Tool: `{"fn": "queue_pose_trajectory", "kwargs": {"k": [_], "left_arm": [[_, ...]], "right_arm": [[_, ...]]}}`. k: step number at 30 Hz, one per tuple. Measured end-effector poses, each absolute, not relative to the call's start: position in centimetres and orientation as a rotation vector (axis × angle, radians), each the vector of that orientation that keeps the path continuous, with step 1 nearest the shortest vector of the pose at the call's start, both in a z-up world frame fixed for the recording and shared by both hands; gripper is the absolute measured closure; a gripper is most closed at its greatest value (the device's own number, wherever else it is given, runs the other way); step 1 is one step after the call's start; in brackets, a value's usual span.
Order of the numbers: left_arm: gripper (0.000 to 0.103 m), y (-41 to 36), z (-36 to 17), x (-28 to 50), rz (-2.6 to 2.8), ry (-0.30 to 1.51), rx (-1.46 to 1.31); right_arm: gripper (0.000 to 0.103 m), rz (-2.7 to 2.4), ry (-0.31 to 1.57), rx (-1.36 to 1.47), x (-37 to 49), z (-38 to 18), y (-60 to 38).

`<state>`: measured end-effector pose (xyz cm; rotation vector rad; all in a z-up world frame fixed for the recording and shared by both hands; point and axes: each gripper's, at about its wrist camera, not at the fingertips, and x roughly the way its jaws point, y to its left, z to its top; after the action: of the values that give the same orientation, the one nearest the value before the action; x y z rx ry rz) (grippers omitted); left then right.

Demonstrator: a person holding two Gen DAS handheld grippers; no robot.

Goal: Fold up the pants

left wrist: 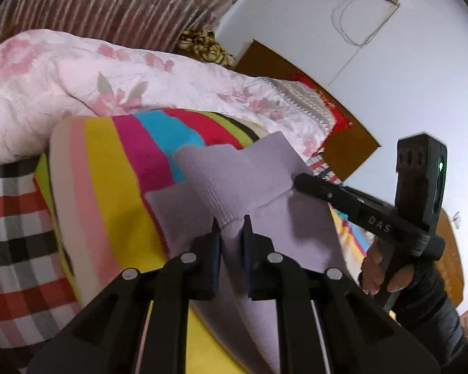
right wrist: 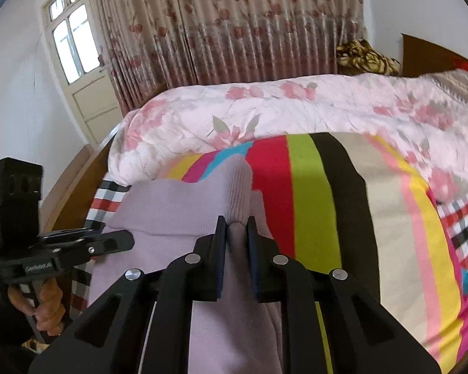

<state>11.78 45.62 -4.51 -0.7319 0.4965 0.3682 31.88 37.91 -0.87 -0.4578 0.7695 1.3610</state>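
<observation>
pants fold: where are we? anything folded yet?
Done: both grips are made. The left gripper and the right gripper are each shut on a ribbed edge of the lilac pants, which lie on the striped sheet. In hand: the pinched cloth bunches up between the jaws, so the fold looks about to start. Left: no finished fold is visible; how the far part of the pants lies cannot be seen.

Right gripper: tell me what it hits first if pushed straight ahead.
The right gripper is already shut on the lilac ribbed knit pants; beyond that bunched fabric, probably the rainbow-striped bed sheet, though depth is unclear.
</observation>
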Motion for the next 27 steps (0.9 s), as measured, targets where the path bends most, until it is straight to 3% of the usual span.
{"fn": "queue_pose_trajectory", "kwargs": {"k": [5,10,14,15,16,17,18,19,23,27], "left_arm": [[0.091,47.8,-8.9,13.3,0.346,0.580,-0.871],[0.091,46.9,-7.8,12.5,0.397,0.541,-0.812],[0.088,47.0,-8.5,12.8,0.421,0.548,-0.827],[0.087,47.0,-8.4,12.8,0.424,0.552,-0.817],[0.084,47.0,-8.4,12.6,0.430,0.562,-0.808],[0.080,46.8,-8.1,12.6,0.450,0.571,-0.798],[0.043,46.5,-7.4,12.3,0.545,0.602,-0.757],[0.025,45.9,-6.4,11.8,0.637,0.597,-0.701],[0.025,42.0,-1.4,11.0,0.511,0.497,-0.554],[0.010,36.8,1.1,14.5,0.204,0.569,-0.370]], "right_arm": [[0.089,1.305,0.814,-0.523,32.2,-3.8,39.3],[0.089,1.314,0.822,-0.511,32.0,-3.3,39.2],[0.085,1.317,0.904,-0.402,33.0,-4.4,39.1],[0.077,1.333,0.920,-0.369,33.3,-4.4,38.9],[0.070,1.361,0.942,-0.345,33.4,-4.2,38.5],[0.053,1.349,0.960,-0.347,33.4,-3.8,38.1],[0.037,1.317,0.965,-0.354,33.3,-3.2,37.4],[0.034,1.284,0.952,-0.358,33.2,-2.2,36.3],[0.027,1.164,0.784,-0.374,32.9,3.0,25.3],[0.026,1.022,0.853,-0.307,33.4,4.0,12.8]]}}
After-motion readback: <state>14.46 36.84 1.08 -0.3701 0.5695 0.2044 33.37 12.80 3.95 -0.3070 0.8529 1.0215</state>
